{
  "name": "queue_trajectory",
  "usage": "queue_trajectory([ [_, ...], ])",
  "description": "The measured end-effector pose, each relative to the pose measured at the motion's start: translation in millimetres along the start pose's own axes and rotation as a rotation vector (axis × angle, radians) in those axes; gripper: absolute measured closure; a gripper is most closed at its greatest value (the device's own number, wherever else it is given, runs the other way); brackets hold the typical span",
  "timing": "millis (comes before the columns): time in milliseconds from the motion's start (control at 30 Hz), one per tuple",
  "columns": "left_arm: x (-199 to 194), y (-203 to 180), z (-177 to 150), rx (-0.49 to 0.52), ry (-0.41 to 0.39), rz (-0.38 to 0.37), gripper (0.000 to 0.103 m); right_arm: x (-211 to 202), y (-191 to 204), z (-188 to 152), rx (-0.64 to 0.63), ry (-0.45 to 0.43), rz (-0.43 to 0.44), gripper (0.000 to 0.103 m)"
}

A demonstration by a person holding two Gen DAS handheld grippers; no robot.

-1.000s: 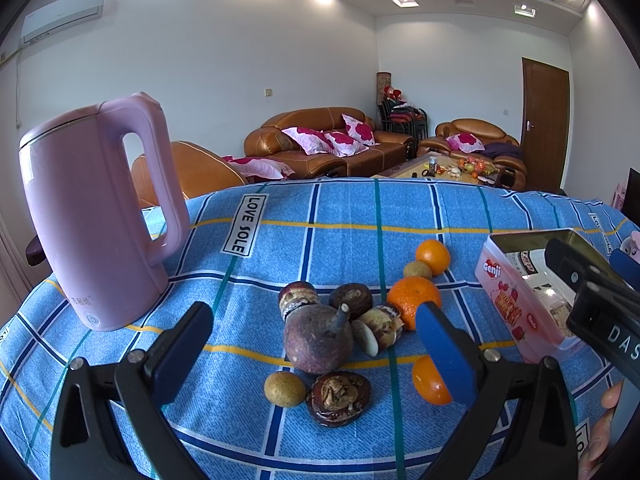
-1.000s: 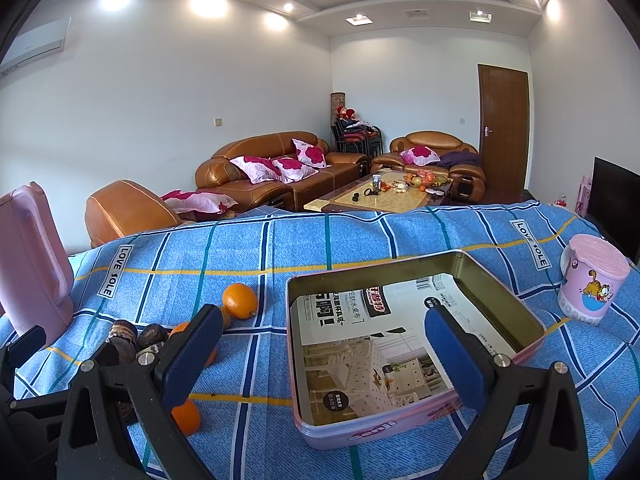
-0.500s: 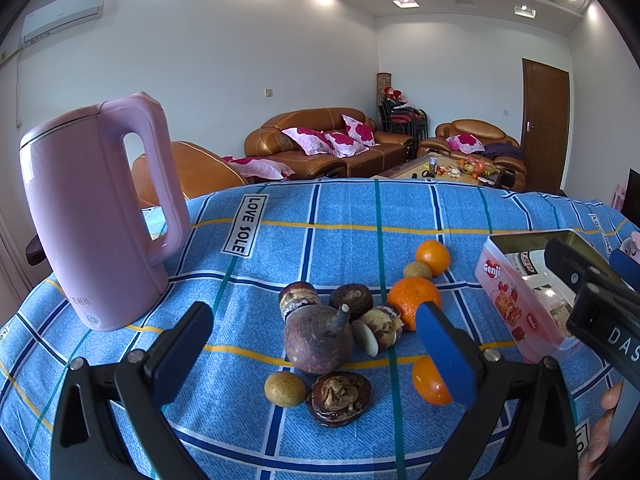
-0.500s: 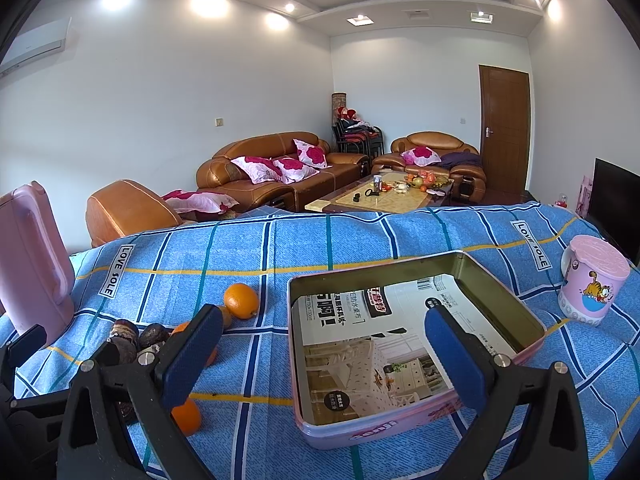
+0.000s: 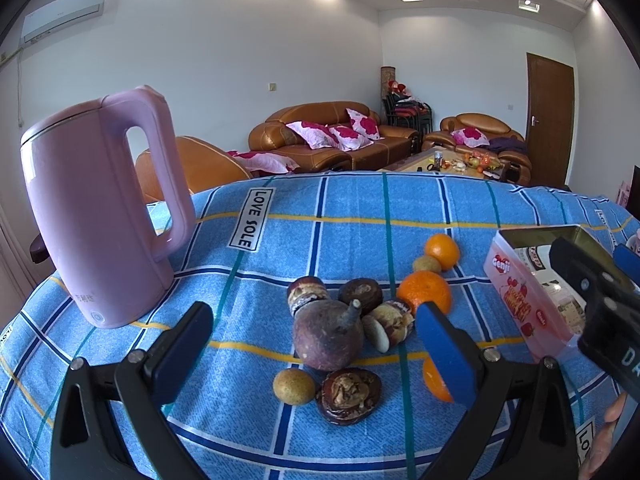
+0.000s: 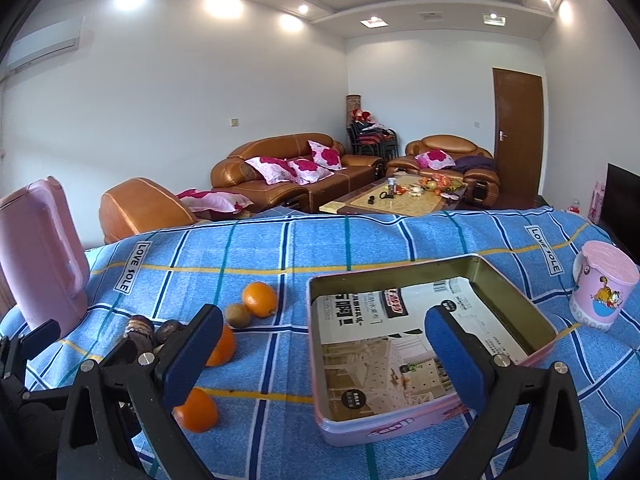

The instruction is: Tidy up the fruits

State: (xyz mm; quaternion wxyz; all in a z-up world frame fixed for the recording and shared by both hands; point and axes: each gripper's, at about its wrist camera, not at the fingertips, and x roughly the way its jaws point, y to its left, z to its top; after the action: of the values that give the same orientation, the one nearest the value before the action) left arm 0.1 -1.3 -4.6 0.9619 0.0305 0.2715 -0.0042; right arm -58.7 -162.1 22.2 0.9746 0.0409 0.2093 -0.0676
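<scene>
Both the left gripper (image 5: 316, 354) and the right gripper (image 6: 328, 350) hover empty with fingers spread wide. The fruit lies loose on the blue checked cloth (image 5: 352, 216) beside the pink tin (image 6: 434, 354). The big purple passion fruit (image 5: 328, 338), touching the wrinkled dried ones, looks firm, smooth and prone to roll, so I'd pinch it across its widest part, clear of the stem.

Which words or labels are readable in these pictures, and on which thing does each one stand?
"LOVE SOLE": white label on the blue checked cloth, also seen in the right wrist view.
"genji": side of the pink tin.
Small print on the pink kettle: too blurred.
Print on the paper in the tin: too small.
</scene>
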Motion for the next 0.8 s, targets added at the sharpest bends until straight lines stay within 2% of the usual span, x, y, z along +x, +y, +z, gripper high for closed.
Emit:
queue_trajectory([
  [233,5,6,2,0.013,0.024,0.021,0.000,0,4,0,-0.012,0.006,0.041,0.001],
  [367,11,21,9,0.007,0.040,0.071,0.000,2,7,0,-0.016,0.027,0.090,0.003],
  [433,15,39,14,-0.038,0.056,0.077,0.000,4,11,-1,-0.026,0.044,0.129,0.014],
  [467,17,47,16,-0.063,0.066,0.080,0.000,6,14,-1,-0.039,0.063,0.158,0.024],
  [533,20,64,17,-0.121,0.088,0.085,0.000,10,22,-5,-0.062,0.096,0.207,0.032],
  [667,27,89,17,-0.191,0.153,0.016,0.001,19,44,-14,-0.129,0.186,0.327,0.036],
  [800,31,90,16,-0.171,0.214,-0.054,0.007,25,66,-27,-0.233,0.247,0.340,0.036],
])
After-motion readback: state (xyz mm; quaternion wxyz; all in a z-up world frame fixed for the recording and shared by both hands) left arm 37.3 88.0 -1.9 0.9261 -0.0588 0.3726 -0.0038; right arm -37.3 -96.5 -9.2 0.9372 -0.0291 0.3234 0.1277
